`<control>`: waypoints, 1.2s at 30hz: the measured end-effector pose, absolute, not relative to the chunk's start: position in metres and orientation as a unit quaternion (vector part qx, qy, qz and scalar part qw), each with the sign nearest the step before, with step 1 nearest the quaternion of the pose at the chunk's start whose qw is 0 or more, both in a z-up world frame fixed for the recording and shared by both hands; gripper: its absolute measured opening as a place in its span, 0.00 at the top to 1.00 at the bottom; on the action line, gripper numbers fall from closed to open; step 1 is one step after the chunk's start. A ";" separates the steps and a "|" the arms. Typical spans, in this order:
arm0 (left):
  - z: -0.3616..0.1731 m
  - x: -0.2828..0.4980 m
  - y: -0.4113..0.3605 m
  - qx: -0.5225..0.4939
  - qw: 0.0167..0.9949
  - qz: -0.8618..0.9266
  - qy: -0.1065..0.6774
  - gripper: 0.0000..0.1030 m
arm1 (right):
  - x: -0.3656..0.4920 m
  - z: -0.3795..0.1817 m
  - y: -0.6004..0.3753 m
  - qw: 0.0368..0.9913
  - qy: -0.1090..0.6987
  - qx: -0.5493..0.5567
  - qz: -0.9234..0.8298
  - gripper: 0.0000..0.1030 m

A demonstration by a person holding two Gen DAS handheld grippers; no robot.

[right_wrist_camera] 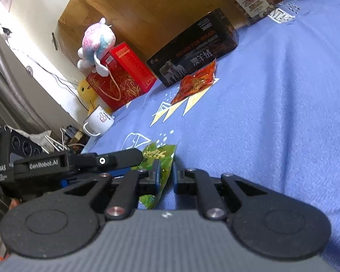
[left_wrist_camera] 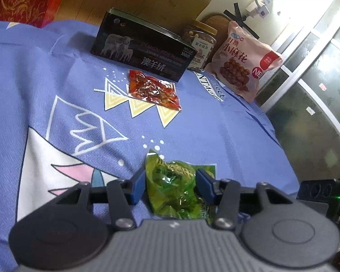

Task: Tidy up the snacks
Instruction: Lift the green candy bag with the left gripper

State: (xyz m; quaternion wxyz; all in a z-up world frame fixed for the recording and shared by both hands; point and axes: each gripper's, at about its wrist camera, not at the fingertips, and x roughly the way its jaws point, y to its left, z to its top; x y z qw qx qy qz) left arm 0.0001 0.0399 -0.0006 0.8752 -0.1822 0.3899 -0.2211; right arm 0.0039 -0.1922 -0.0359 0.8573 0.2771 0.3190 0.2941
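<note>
The green snack packet (left_wrist_camera: 179, 188) lies on the blue patterned cloth (left_wrist_camera: 226, 131) close to its near side, with both tools at it. The left gripper (left_wrist_camera: 170, 184) has its 2 blue pads apart on either side of the packet's bulging middle; the left pad seems to touch the wrapper, but whether either presses is unclear. The right gripper (right_wrist_camera: 164, 175) is clamped together on a thin edge of the same packet (right_wrist_camera: 161, 158), and the left tool's black body lies just beside it in the right wrist view. Farther in, a red snack packet (left_wrist_camera: 153, 89) lies flat just in front of a black box (left_wrist_camera: 140, 47), apart from the green one, with open cloth between them. A nut jar (left_wrist_camera: 200, 45) and a pink snack bag (left_wrist_camera: 244, 61) stand near the far right edge, where the cloth drops off. At the far left edge sit a red gift box (right_wrist_camera: 122, 74) and a white mug (right_wrist_camera: 99, 121). The cloth to the right of the grippers is broad and bare.
</note>
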 end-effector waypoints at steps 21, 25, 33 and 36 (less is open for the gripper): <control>-0.001 -0.009 0.035 -0.167 0.884 -0.214 0.381 0.56 | 0.005 -0.036 -0.196 0.846 0.335 0.290 0.297 0.87; -0.001 -0.007 0.036 -0.174 0.882 -0.213 0.383 0.55 | 0.006 -0.035 -0.197 0.843 0.339 0.290 0.301 0.87; -0.001 -0.006 0.036 -0.174 0.882 -0.213 0.382 0.56 | 0.005 -0.035 -0.196 0.843 0.339 0.290 0.301 0.87; 0.000 -0.006 0.035 -0.170 0.883 -0.215 0.382 0.55 | 0.003 -0.034 -0.196 0.844 0.339 0.289 0.298 0.88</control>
